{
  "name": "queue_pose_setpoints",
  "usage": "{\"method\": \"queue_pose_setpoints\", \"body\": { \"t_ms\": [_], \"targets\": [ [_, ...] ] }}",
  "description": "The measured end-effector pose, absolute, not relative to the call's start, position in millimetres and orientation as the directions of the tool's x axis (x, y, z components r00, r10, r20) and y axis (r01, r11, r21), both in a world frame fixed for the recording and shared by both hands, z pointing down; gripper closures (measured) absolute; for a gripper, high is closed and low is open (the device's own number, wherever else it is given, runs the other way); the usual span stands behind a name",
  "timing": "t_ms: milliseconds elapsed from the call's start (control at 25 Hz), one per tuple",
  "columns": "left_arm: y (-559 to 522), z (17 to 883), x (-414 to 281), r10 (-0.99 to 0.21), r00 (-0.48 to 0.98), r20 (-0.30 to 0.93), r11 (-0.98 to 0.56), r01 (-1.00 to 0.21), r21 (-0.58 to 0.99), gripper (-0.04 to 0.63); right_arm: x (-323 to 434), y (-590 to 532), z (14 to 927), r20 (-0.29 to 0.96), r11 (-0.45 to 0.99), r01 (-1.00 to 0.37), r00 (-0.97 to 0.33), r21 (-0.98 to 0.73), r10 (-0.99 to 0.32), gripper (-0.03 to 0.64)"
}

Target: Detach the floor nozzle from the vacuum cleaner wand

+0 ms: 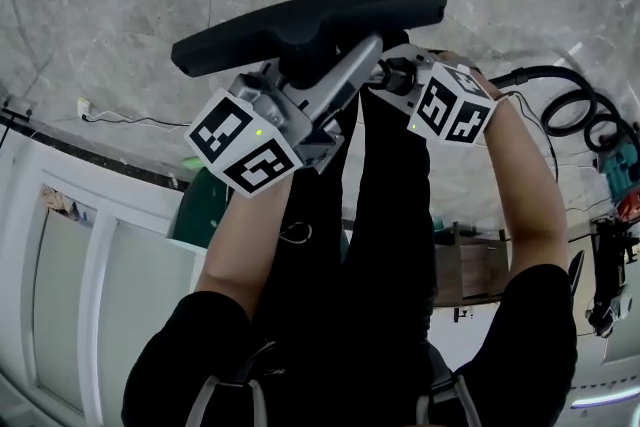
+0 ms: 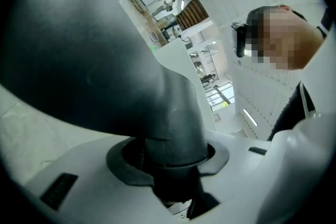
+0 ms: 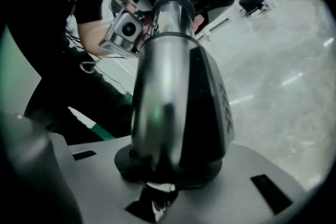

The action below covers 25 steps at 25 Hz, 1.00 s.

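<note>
Risk: left hand-held gripper (image 2: 168, 162) clamped on floor nozzle (image 1: 310, 15) neck, right hand-held gripper (image 3: 168, 168) clamped on wand (image 3: 163, 86); skewed pull may jam joint or slip off smooth metal.

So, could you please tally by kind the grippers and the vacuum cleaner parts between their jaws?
floor nozzle: 1
wand: 1
grippers: 2, the left gripper and the right gripper
Total: 4
</note>
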<state>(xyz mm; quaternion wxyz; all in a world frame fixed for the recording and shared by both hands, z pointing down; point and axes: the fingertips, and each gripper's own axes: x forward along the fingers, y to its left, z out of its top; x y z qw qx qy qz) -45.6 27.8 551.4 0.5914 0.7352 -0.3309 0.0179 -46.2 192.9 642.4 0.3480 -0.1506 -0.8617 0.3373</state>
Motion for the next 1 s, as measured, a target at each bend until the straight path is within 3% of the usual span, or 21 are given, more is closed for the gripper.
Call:
{"method": "queue_pose_setpoints", "body": {
  "t_ms": [80,120,200,320,400,480,560,640,680,720,800,880,920,1000],
  "targets": [
    [38.4,540.6,-47.5,-0.459,0.792,0.402,-0.066,-0.482,0.874,0.419,-44.3,210.5,617.7,0.353,0.62,0.13,-0.724,-0.774,0.593,0.532],
    [40.2,541.6,-51.8,-0.464,0.785,0.411,-0.031,-0.478,0.878,0.419,-44.1,211.4,613.6,0.342,0.607,0.12,-0.733,-0.786,0.588,0.535],
    [38.7,555.6,-64.7,-0.477,0.746,0.464,0.068,-0.496,0.866,0.419,-45.1,199.8,628.8,0.498,0.705,-0.043,-0.738,-0.708,0.455,0.545],
    [34.2,572.9,-75.4,-0.464,0.682,0.565,0.111,-0.588,0.801,0.419,-35.2,169.8,667.5,0.817,0.874,-0.366,-0.573,-0.319,0.058,0.557],
    [31.6,571.8,-73.4,-0.442,0.68,0.585,0.051,-0.631,0.774,0.417,-29.5,162.4,672.8,0.857,0.879,-0.428,-0.513,-0.21,-0.045,0.558],
    [29.6,566.8,-67.5,-0.418,0.714,0.562,-0.024,-0.627,0.779,0.417,-36.2,179.2,662.2,0.772,0.846,-0.337,-0.622,-0.413,0.129,0.56],
    [30.0,556.5,-58.7,-0.399,0.762,0.51,-0.091,-0.586,0.805,0.414,-44.4,206.0,638.1,0.538,0.71,-0.122,-0.743,-0.693,0.398,0.56],
    [29.4,549.0,-53.2,-0.393,0.791,0.469,-0.114,-0.548,0.829,0.414,-45.2,217.0,619.2,0.362,0.581,0.02,-0.765,-0.814,0.532,0.56],
    [26.2,549.6,-53.5,-0.398,0.79,0.467,-0.107,-0.545,0.832,0.414,-43.3,209.8,623.2,0.405,0.609,-0.015,-0.76,-0.793,0.508,0.56],
    [20.6,553.3,-56.7,-0.411,0.775,0.479,-0.087,-0.557,0.826,0.414,-39.3,193.8,636.9,0.537,0.7,-0.123,-0.737,-0.703,0.41,0.56],
    [5.1,567.2,-68.6,-0.451,0.721,0.527,-0.002,-0.591,0.807,0.414,-24.0,146.6,671.9,0.821,0.866,-0.393,-0.57,-0.309,0.034,0.561],
    [-7.6,578.8,-77.7,-0.483,0.681,0.551,0.073,-0.595,0.8,0.414,-9.8,113.5,690.8,0.887,0.864,-0.503,-0.397,0.004,-0.235,0.561],
    [-11.2,580.3,-79.3,-0.488,0.68,0.547,0.074,-0.592,0.802,0.414,-10.8,111.2,693.8,0.885,0.862,-0.507,-0.397,0.009,-0.243,0.561],
    [-13.7,576.0,-77.3,-0.481,0.702,0.526,0.023,-0.589,0.808,0.414,-27.8,130.6,691.6,0.824,0.873,-0.42,-0.566,-0.249,-0.038,0.561]
  ]
}}
